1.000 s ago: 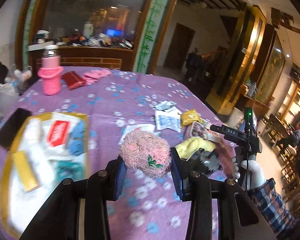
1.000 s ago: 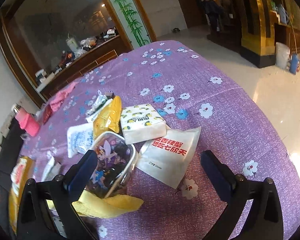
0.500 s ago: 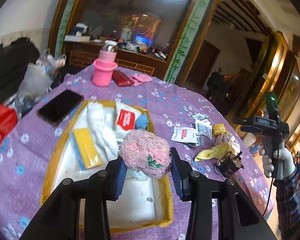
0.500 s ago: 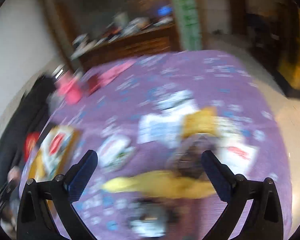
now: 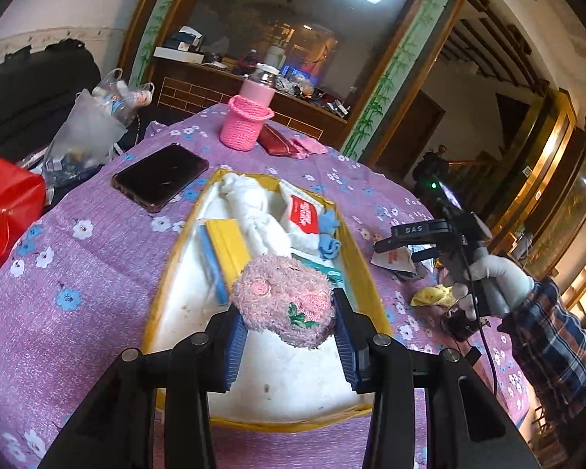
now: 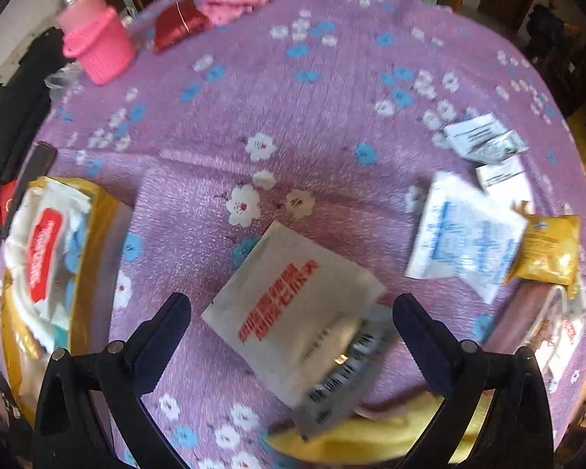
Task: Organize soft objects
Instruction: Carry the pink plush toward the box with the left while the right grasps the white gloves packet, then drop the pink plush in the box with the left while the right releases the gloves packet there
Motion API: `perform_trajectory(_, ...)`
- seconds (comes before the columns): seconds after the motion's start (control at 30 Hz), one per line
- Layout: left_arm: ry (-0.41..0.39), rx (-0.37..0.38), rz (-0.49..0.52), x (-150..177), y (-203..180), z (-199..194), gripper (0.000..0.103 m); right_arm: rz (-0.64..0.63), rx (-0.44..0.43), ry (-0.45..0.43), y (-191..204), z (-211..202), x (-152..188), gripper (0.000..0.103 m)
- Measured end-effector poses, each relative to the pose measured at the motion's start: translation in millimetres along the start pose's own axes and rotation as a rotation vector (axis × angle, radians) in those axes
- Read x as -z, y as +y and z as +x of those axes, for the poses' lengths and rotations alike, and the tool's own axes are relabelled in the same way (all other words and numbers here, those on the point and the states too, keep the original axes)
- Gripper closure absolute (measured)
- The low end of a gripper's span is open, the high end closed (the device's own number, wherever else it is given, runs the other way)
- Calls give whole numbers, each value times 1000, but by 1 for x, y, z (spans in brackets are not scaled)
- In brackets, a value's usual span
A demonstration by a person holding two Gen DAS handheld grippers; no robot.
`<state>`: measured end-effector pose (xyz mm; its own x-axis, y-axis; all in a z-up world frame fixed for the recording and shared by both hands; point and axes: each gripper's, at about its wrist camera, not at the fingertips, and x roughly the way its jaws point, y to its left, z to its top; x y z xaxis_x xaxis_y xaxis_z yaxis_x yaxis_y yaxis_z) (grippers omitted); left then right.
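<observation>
My left gripper (image 5: 287,314) is shut on a fuzzy pink pouch (image 5: 285,305) with a green leaf mark, held above the near half of a yellow-rimmed white tray (image 5: 168,269). The tray holds a white cloth (image 5: 254,211), a red-labelled tissue pack (image 5: 304,213), a yellow pack (image 5: 230,246) and a blue cloth (image 5: 328,234). My right gripper (image 6: 289,308) is open and empty above a white packet with red lettering (image 6: 293,297). The tray also shows at the left of the right wrist view (image 6: 97,226).
A black phone (image 5: 160,181), a pink cup holder (image 5: 246,125) and a red wallet (image 5: 277,144) lie beyond the tray. A red bag (image 5: 4,211) is at the left. White sachets (image 6: 461,242), a yellow packet (image 6: 547,250) and a yellow cloth (image 6: 371,441) lie on the purple flowered tablecloth.
My left gripper carried the pink pouch left from the clutter to above the tray. My right gripper swung left from the cartoon pouch to above the white red-lettered packet, still open.
</observation>
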<state>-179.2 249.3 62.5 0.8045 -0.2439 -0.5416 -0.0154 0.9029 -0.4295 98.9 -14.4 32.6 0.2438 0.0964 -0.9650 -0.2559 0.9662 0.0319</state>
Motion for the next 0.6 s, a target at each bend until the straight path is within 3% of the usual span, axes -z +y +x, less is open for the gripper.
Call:
perform_trajectory(0.03,0,2,-3,0,1,1,60,-4,2,5,3,4,0,8)
perform_trajectory(0.13,4,9,-10,0,5,3,60,-59,24,-17,19,8,5,49)
perform_trajectory(0.23,10,12,-15,-1,7,5,60,-104,14,-63,30,1,12,65)
perform_trajectory(0.27,11,10,-15,-1,8,6,60,-114,15,-86,33,-4,15,84)
perform_trajectory(0.3,13,8,-16,-1,8,7,60,-115,-4,-95,33,-7,17,91)
perform_trajectory(0.6,53,-34,-8,2,5,17,60,-75,-118,-243,14,-68,52,92)
